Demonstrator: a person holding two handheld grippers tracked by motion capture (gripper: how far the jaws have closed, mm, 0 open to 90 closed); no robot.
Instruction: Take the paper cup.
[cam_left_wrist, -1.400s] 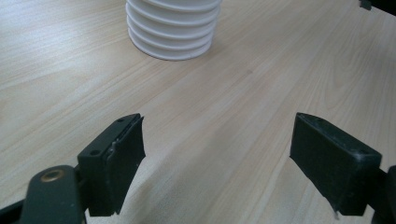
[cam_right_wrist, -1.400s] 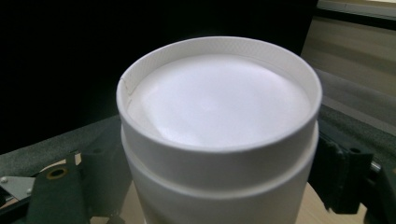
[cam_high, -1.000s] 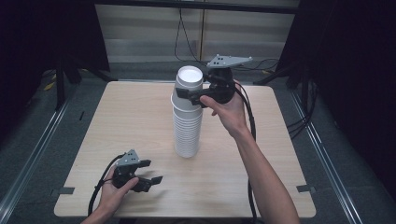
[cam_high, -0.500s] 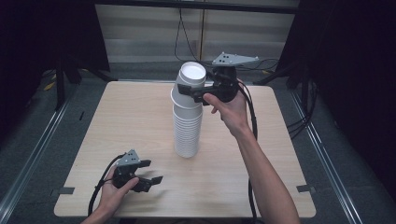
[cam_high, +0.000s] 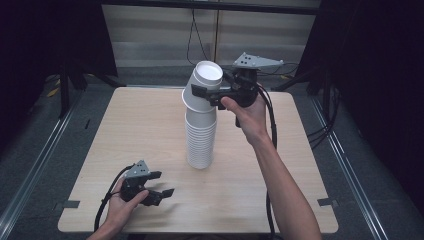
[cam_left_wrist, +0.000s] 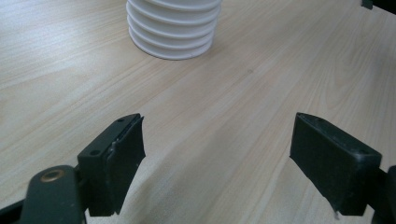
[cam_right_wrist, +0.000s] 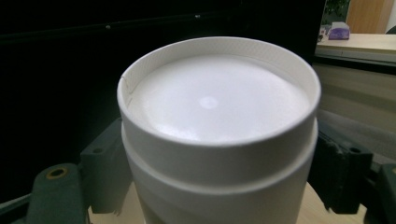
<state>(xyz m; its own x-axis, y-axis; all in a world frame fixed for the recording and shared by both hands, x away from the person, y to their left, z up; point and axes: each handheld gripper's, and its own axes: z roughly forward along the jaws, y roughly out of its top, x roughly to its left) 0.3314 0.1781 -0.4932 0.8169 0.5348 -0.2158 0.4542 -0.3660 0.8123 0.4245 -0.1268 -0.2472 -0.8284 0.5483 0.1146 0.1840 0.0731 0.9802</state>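
White ribbed cup (cam_high: 204, 87) in R gripper (cam_high: 212, 92)

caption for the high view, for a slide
Right tongs tilt the top cup off an inverted white cup stack; left tongs rest open on the wooden table.

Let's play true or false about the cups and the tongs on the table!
1. The cups stand upside down in one stack. True.
2. The right tongs grip the top cup. True: a jaw sits on each side of it.
3. The top cup sits straight on the stack. False: it is tilted.
4. The left tongs hold a cup. False: they are open and hold nothing, low by the table.
5. The left tongs touch the stack. False: they are apart from it, near the front edge.
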